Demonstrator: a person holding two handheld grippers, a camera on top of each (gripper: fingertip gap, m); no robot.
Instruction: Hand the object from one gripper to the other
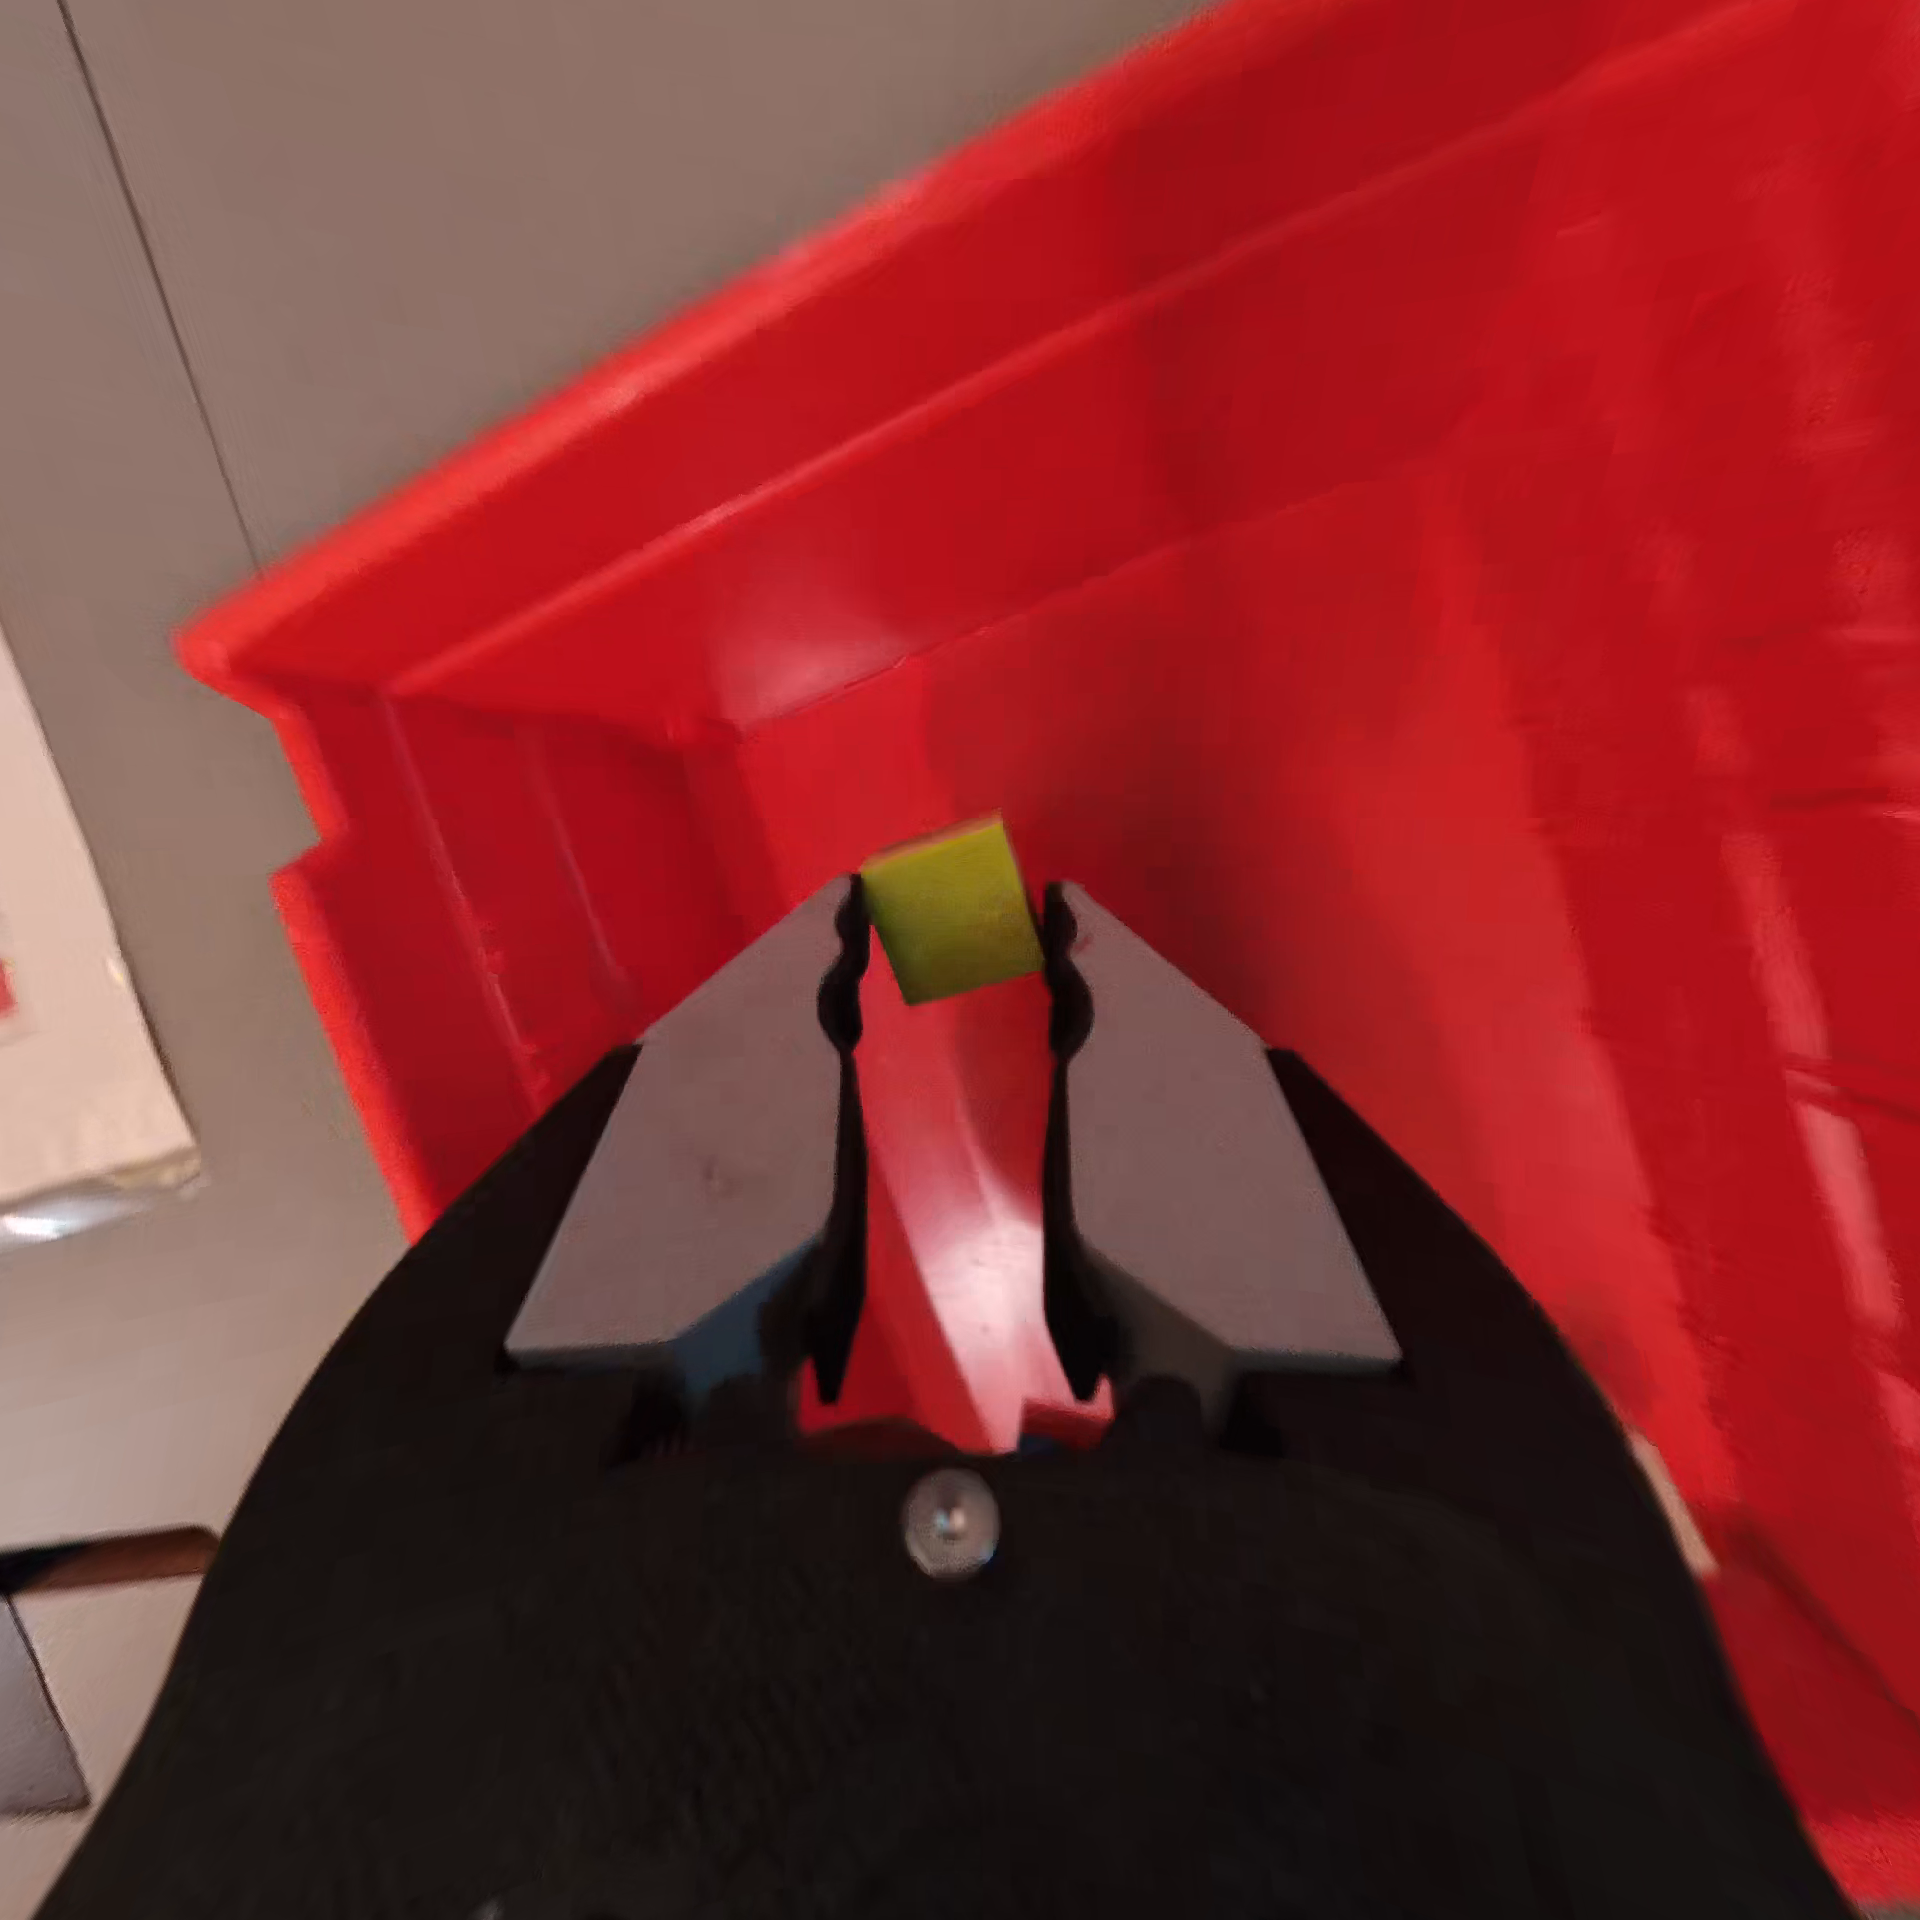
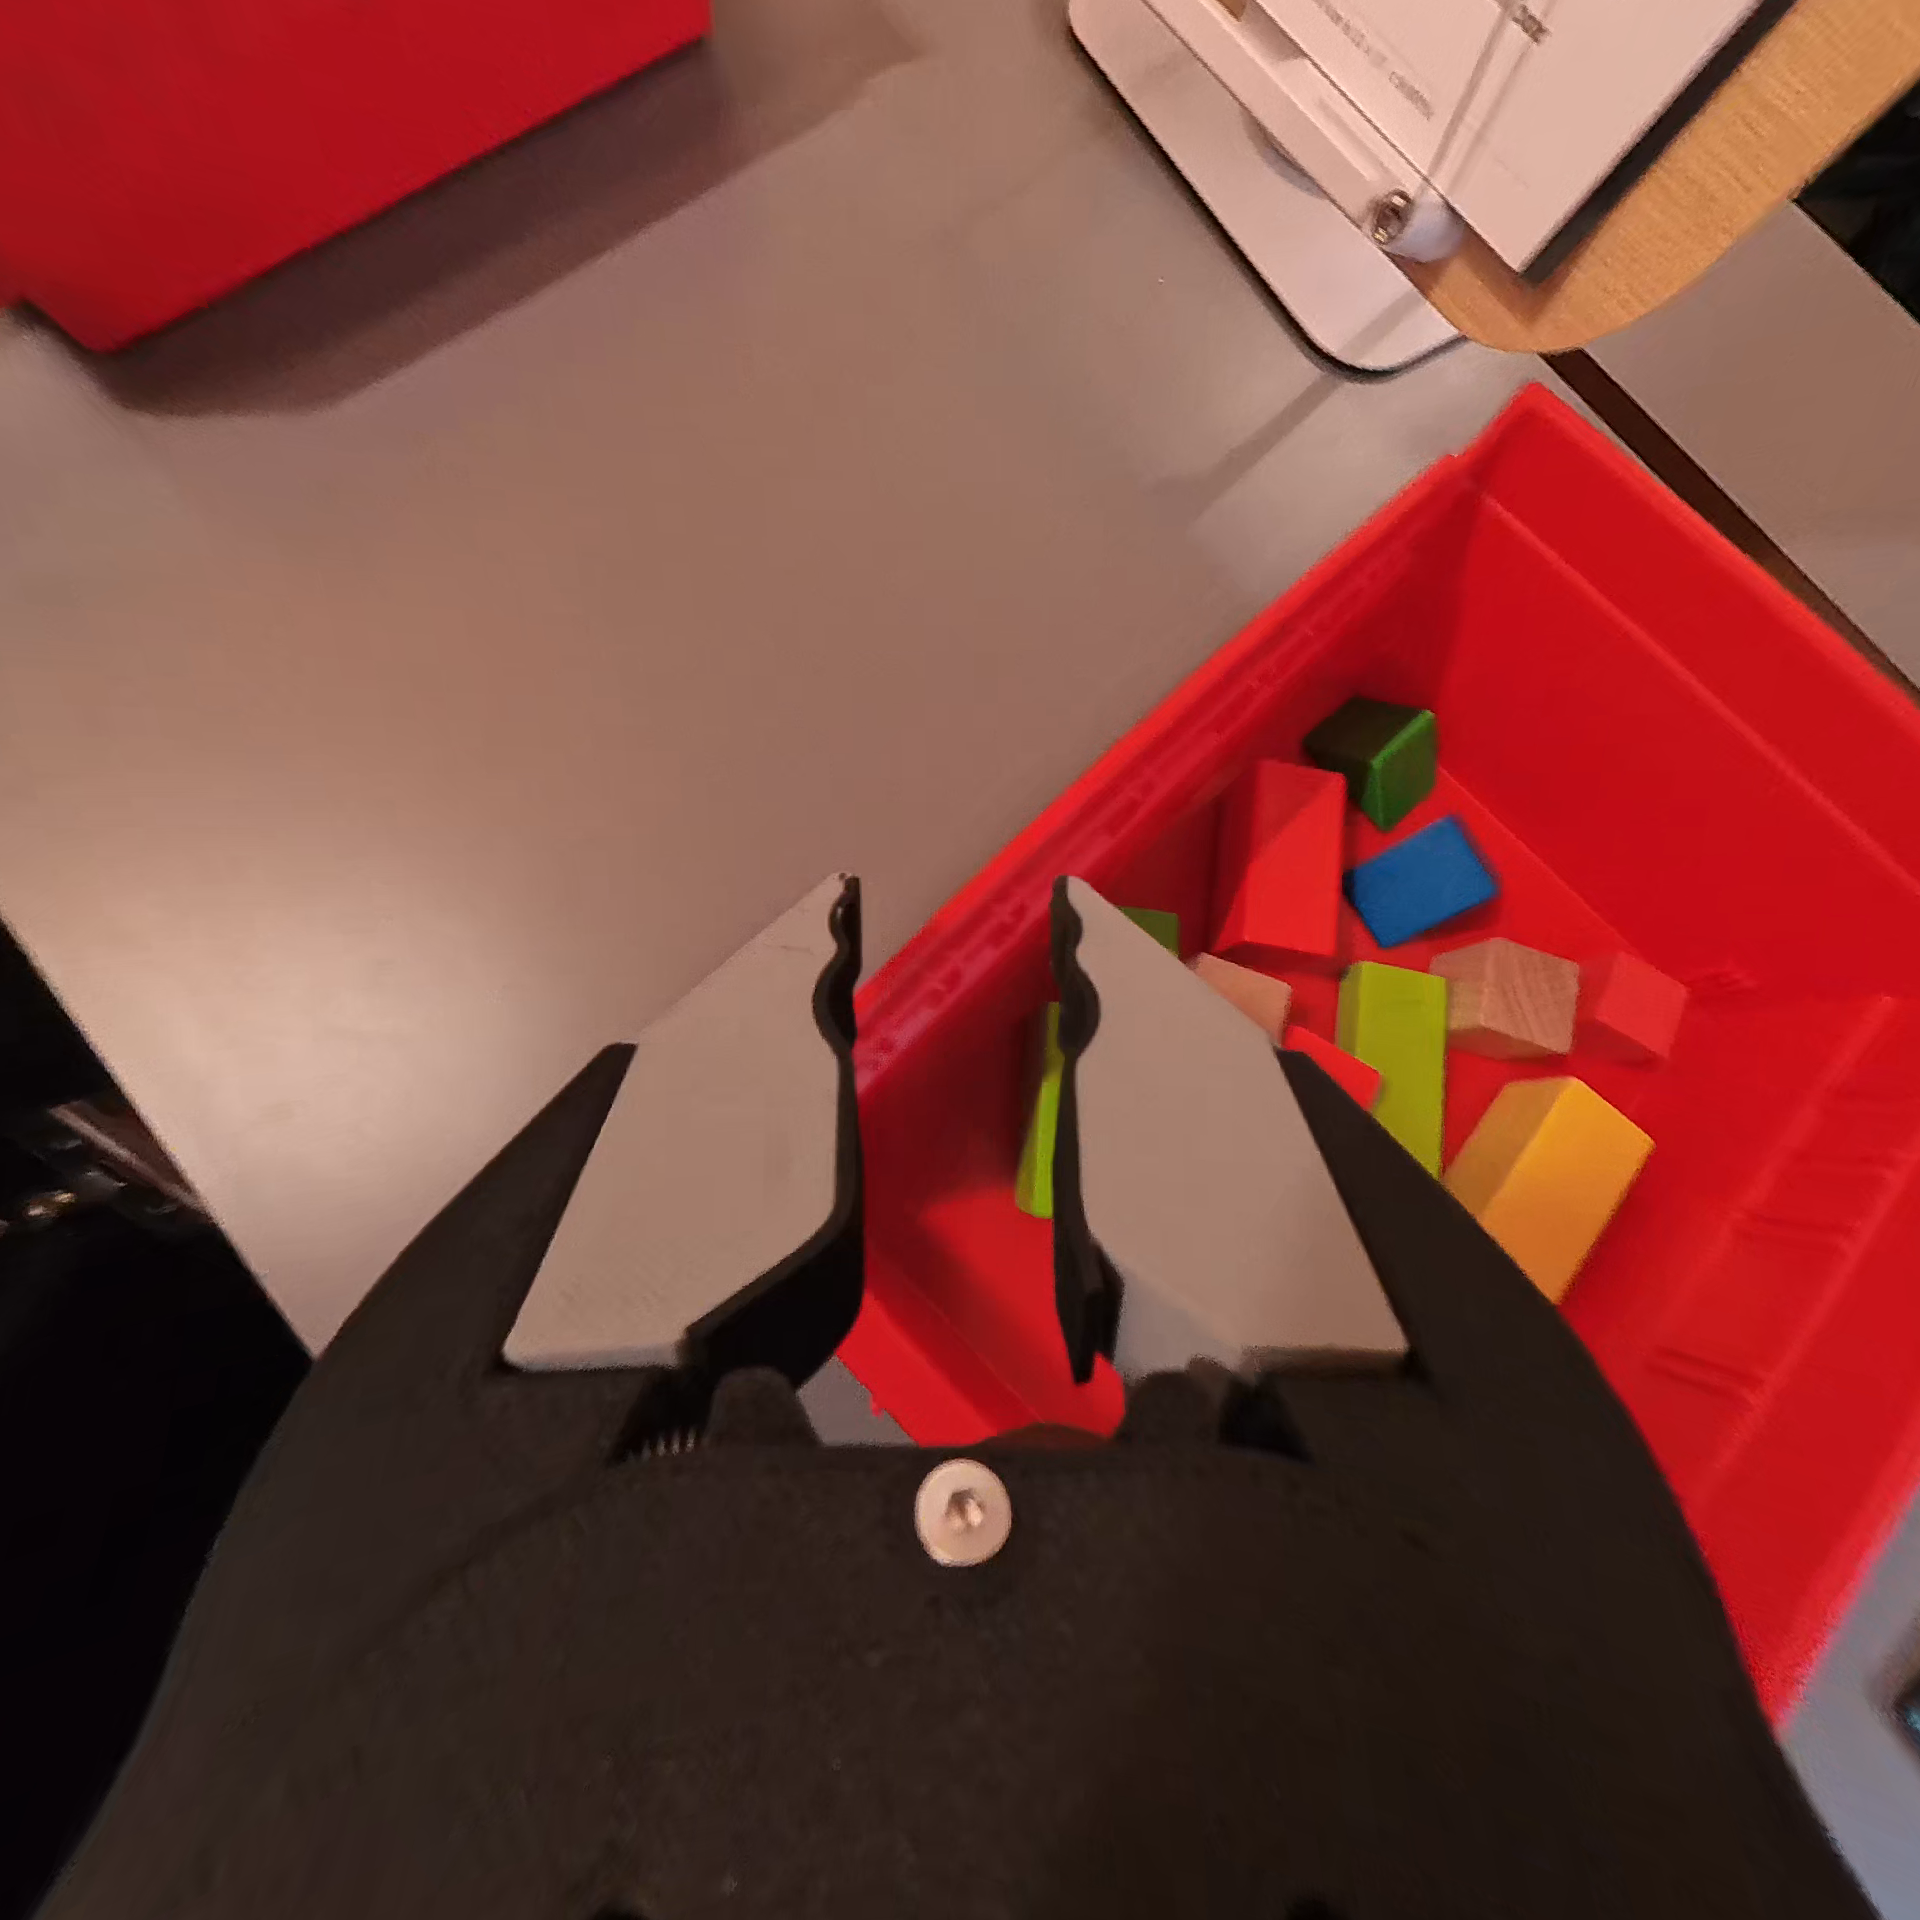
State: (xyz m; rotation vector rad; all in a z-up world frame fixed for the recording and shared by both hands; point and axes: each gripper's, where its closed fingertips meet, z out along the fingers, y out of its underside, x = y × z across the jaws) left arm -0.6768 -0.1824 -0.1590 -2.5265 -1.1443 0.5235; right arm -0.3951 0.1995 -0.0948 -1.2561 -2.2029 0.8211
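An office-like desk (image 2: pixel 520 623): grey tabletop, white monitor stand (image 2: pixel 1299 177).

Both grippers looked alike: the left gripper (image 1: pixel 951 914) and the right gripper (image 2: pixel 954 914) each had a broad matte-black textured body flaring out to 5 and 7 o'clock. Each had two grey wedge-shaped fingers (image 1: pixel 727 1122) tapering toward 12 o'clock, inner edges lined with wavy black pads (image 2: pixel 1070 997). A silver hex screw (image 2: pixel 961 1511) sat at 6 o'clock, centred.
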